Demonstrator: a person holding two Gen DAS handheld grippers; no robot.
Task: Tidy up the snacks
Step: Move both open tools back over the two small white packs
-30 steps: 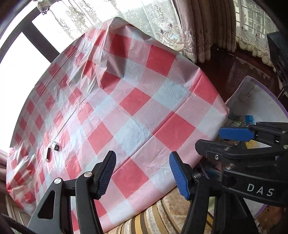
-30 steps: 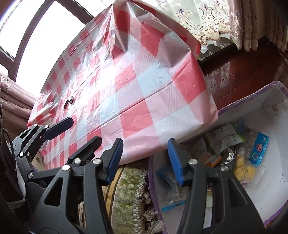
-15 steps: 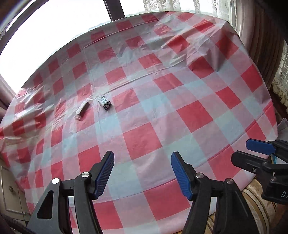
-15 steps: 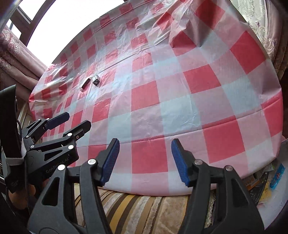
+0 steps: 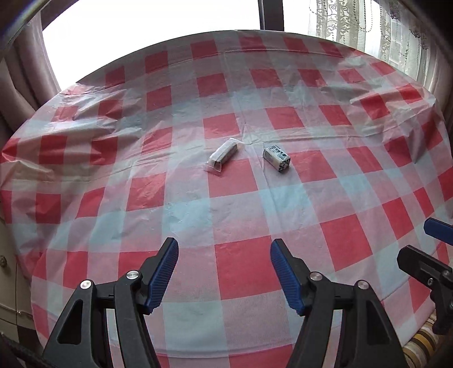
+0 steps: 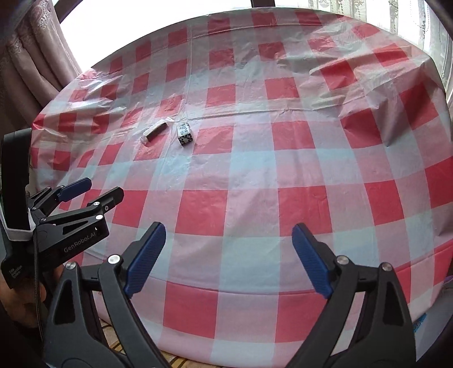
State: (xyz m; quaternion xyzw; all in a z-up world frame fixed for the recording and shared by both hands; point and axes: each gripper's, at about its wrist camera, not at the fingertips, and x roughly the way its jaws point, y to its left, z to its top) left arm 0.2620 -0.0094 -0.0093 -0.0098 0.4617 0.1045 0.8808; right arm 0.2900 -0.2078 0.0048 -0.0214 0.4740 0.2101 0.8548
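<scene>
Two small snacks lie side by side on the red-and-white checked tablecloth (image 5: 226, 215). One is a clear-wrapped bar (image 5: 223, 154), also in the right wrist view (image 6: 155, 131). The other is a small blue-and-white printed packet (image 5: 277, 160), also in the right wrist view (image 6: 185, 134). My left gripper (image 5: 223, 271) is open and empty above the near part of the table, well short of both snacks. My right gripper (image 6: 228, 257) is open and empty over the table's front edge. The left gripper also shows in the right wrist view (image 6: 90, 189).
The round table fills both views, its cloth (image 6: 254, 169) wrinkled at the far right and far left. Windows and curtains (image 5: 368, 25) stand behind it. A striped rug (image 5: 419, 345) lies below the front edge. The right gripper's fingers (image 5: 437, 229) show at the left view's right edge.
Both grippers have swung up and left from the storage box on the floor to face the table top. The two snacks have come into the centre of view. Both grippers stay open.
</scene>
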